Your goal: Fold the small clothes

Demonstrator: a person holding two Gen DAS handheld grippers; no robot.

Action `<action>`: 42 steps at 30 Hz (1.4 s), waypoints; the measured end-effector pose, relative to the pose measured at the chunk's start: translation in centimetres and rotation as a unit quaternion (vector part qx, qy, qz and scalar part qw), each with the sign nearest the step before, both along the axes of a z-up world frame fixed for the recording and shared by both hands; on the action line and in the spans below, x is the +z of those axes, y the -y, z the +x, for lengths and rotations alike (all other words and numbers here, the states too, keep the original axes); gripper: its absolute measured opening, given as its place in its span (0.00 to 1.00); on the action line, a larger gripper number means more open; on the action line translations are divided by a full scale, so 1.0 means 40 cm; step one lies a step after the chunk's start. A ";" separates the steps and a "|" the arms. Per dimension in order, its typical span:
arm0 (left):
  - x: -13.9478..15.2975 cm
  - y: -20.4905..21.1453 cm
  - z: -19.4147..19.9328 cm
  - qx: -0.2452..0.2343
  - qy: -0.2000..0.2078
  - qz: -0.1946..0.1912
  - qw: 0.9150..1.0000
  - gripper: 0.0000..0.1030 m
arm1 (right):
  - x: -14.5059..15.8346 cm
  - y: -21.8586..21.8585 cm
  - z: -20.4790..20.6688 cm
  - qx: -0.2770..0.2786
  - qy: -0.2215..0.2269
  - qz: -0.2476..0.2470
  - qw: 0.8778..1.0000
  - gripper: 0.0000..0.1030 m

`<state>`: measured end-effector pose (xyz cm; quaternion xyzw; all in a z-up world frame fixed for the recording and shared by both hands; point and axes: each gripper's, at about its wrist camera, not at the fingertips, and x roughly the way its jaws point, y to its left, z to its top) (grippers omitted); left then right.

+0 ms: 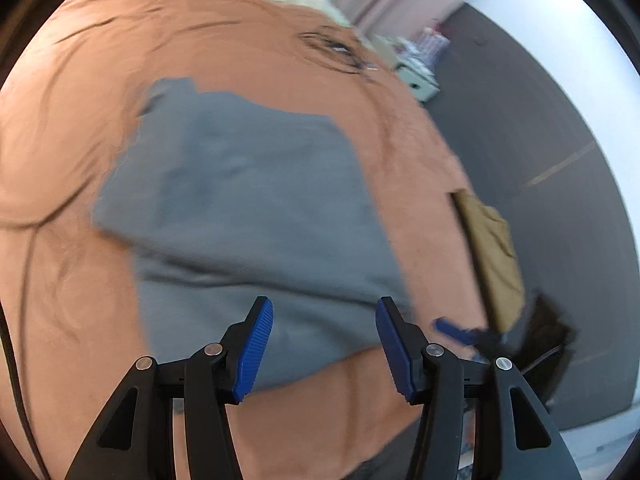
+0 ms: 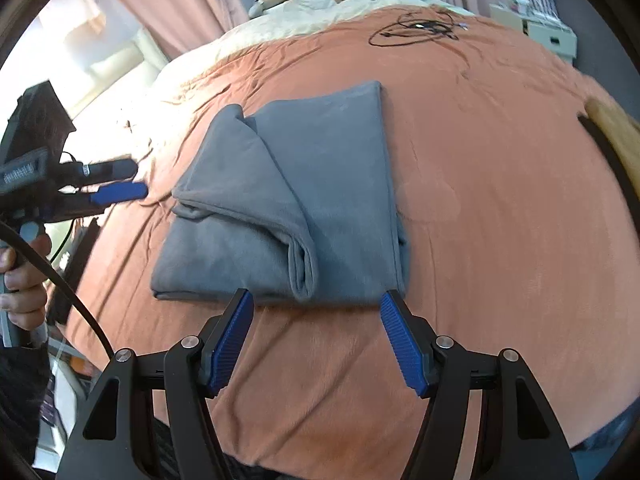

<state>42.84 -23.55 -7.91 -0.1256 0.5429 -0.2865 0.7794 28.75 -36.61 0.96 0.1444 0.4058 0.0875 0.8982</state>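
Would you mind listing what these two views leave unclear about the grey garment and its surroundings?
- Grey garment: its type cannot be made out; the folds hide its shape in the right wrist view, and the left wrist view is motion-blurred.
- Black cable on the orange bedspread: its plugs are too small to identify.
- Tan item at the bed edge: blurred in the left wrist view, cut off in the right wrist view.

Folded garment [image 2: 288,200]: plain grey, no pattern. Bed cover [image 2: 480,208]: solid orange-brown. Bedding beyond it [image 2: 280,26]: cream. Both the left claw [image 1: 324,344] and the right claw [image 2: 316,340] have black frames with ribbed blue pads [image 2: 230,344]. Cable [image 2: 416,28] on the cover: black. Curtains [image 2: 180,4]: dusty pink. Floor [image 1: 520,128]: dark grey. Item at bed edge [image 1: 492,256]: tan.
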 end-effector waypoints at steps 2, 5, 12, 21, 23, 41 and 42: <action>-0.032 -0.052 0.002 0.026 -0.008 0.015 1.000 0.54 | 0.006 -0.014 0.022 0.009 -0.004 -0.013 1.000 0.62; -0.071 -0.103 -0.001 0.053 -0.018 0.035 0.998 0.54 | 0.005 -0.039 0.072 0.021 -0.015 -0.041 0.999 0.51; -0.170 -0.182 -0.023 0.088 -0.045 0.069 0.993 0.54 | -0.020 -0.089 0.174 0.053 -0.052 -0.084 0.994 0.21; -0.222 -0.129 -0.024 0.070 -0.058 0.105 0.990 0.54 | -0.007 0.025 0.194 0.044 -0.033 0.046 0.997 0.04; -0.224 -0.115 -0.021 0.067 -0.053 0.116 0.990 0.54 | -0.020 0.063 0.188 0.038 -0.035 0.084 0.995 0.04; -0.206 -0.119 0.007 0.061 -0.051 0.094 0.992 0.53 | -0.065 0.186 0.139 -0.006 -0.016 0.120 0.993 0.02; -0.216 -0.112 0.012 0.062 -0.055 0.095 0.992 0.53 | -0.082 0.188 0.144 -0.007 -0.027 0.118 0.993 0.02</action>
